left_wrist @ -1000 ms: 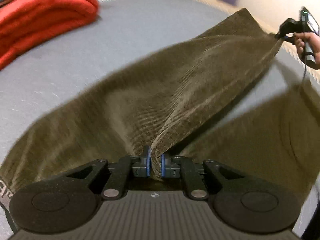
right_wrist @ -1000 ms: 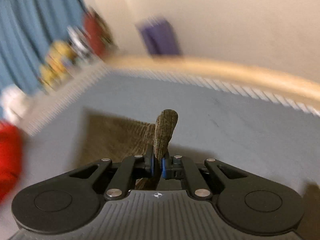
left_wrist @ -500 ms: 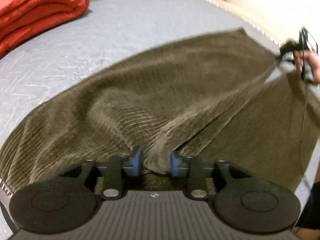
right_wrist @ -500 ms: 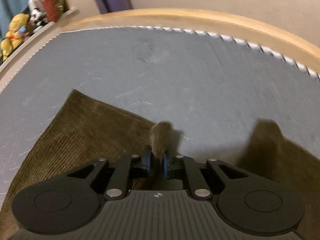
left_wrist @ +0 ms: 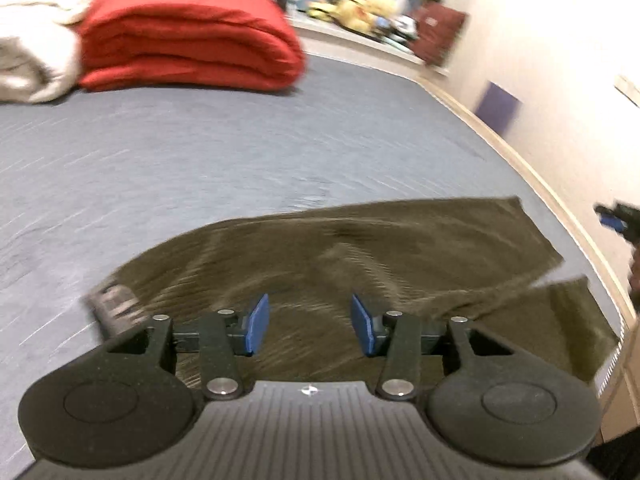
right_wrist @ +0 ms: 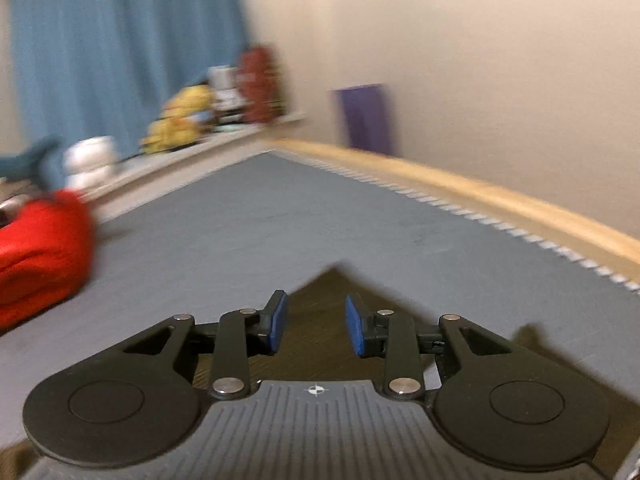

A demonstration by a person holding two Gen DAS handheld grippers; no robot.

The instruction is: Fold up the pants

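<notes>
The corduroy pants [left_wrist: 360, 256] lie crosswise below the left gripper [left_wrist: 306, 326], which is parted and empty; the right gripper [right_wrist: 316, 322], opening and also empty, hangs over their far corner.

Both wrist views look low across the bed [left_wrist: 200, 152], apparently sharing the pants [left_wrist: 360, 248].

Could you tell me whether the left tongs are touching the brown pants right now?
Apart. The left wrist view shows the left tongs standing open, blue pads bare, with the pants lying on the bed beyond them.
</notes>
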